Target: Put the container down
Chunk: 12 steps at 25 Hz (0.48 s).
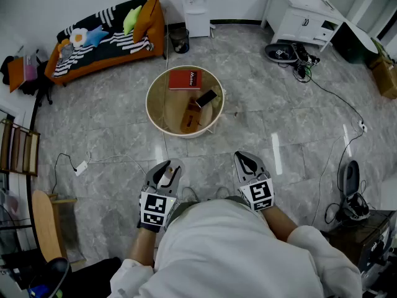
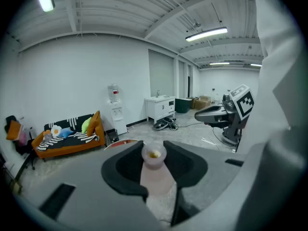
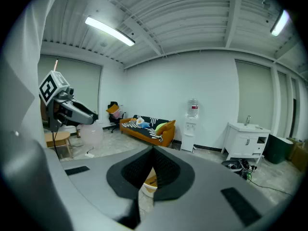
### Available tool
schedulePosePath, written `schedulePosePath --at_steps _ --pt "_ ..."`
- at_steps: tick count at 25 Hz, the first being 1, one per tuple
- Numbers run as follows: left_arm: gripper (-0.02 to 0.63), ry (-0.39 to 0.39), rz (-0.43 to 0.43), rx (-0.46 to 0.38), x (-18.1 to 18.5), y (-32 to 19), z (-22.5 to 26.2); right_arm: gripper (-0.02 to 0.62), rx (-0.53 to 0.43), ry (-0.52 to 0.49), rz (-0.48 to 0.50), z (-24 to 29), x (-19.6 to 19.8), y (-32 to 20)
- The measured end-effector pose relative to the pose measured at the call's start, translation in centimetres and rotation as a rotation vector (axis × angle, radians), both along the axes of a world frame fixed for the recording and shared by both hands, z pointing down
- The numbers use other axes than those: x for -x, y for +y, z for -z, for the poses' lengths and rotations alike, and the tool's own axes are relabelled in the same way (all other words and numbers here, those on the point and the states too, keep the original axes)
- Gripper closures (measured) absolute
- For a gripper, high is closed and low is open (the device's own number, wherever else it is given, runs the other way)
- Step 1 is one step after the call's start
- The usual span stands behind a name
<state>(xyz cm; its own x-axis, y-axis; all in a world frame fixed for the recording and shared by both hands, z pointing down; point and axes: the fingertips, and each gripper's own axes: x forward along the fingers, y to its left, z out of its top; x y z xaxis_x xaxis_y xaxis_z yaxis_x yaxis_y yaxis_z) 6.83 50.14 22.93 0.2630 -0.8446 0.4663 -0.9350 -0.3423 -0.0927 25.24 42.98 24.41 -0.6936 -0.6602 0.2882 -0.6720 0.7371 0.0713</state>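
Observation:
My left gripper [image 1: 167,168] is shut on a translucent pinkish container [image 2: 155,173], a small bottle-like vessel with an open round top, upright between the jaws. From the right gripper view it shows as a pale rounded container [image 3: 91,134] under the left gripper [image 3: 72,110]. In the head view the container [image 1: 166,176] is mostly hidden by the jaws. My right gripper [image 1: 245,159] is level with the left, its jaws together and empty. Both are held over the floor, in front of a low round table [image 1: 152,113].
The round table carries a red book [image 1: 185,79], a phone [image 1: 206,97] and a wooden block [image 1: 190,118]. An orange sofa [image 1: 108,39], a water dispenser [image 1: 196,6] and a white cabinet [image 1: 303,17] line the far wall. Cables [image 1: 335,98] trail across the floor on the right.

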Motion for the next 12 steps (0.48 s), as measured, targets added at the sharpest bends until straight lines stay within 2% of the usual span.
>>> schedulePosePath --at_steps 12 --pt "0.472 0.013 0.026 -0.009 0.1 -1.2 0.7 0.574 -0.024 -0.020 0.047 1.9 1.2 -1.6"
